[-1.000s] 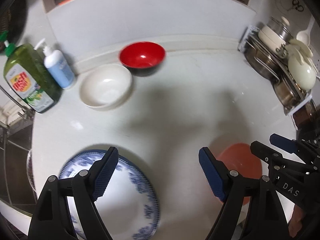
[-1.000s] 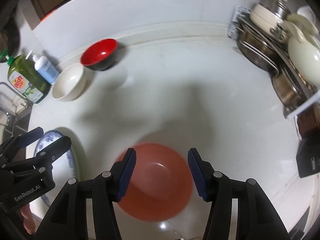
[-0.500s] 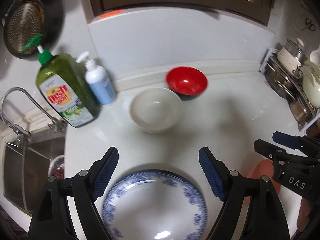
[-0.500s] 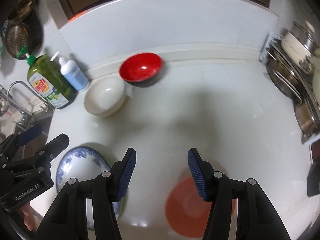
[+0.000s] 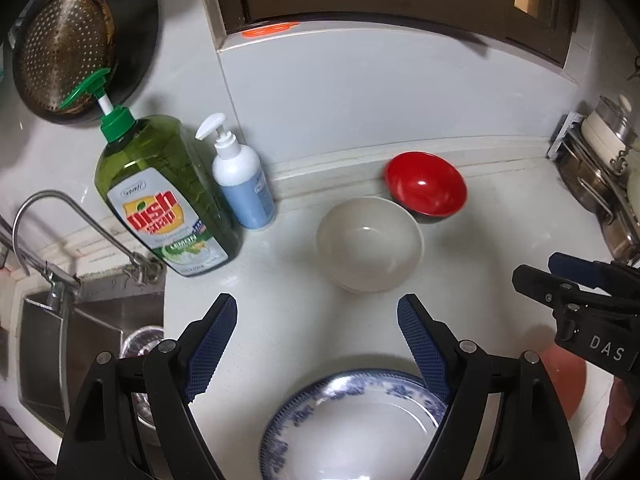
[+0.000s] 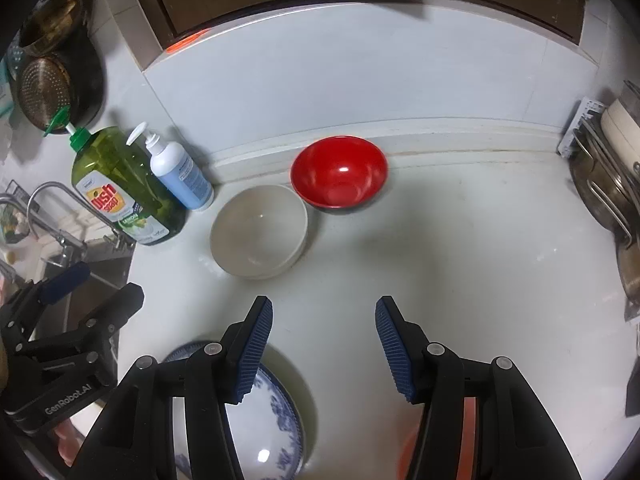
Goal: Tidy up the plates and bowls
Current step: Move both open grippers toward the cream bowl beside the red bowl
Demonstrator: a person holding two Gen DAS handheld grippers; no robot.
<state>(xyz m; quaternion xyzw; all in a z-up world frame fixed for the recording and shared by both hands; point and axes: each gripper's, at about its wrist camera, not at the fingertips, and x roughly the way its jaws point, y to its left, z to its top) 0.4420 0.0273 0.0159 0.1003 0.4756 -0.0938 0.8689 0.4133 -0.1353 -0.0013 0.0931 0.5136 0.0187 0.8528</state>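
Bowls: glossy red round (image 6: pixel 339 178) touching matte cream (image 6: pixel 259 230) | plate: blue-patterned rim (image 5: pixel 352 420) | both tongs (image 5: pixel 316 344) (image 6: pixel 324 350) apart, empty

— Looking evenly lit from overhead, with small glints showing in the red bowl (image 6: pixel 339 178), the white bowl (image 6: pixel 259 231) and the blue-patterned plate (image 6: pixel 276 420).

— Casting soft shadows to the right of both bowls on the pale counter (image 6: pixel 460 272); nothing blown out.

— Bending hard at the edges: backsplash curving, corners darkening to black.

— Blurring slightly on the orange plate (image 5: pixel 566 384) and the pot rack (image 5: pixel 600 168) at the right rim; staying fairly sharp on the dish soap bottle (image 5: pixel 160 200) label.
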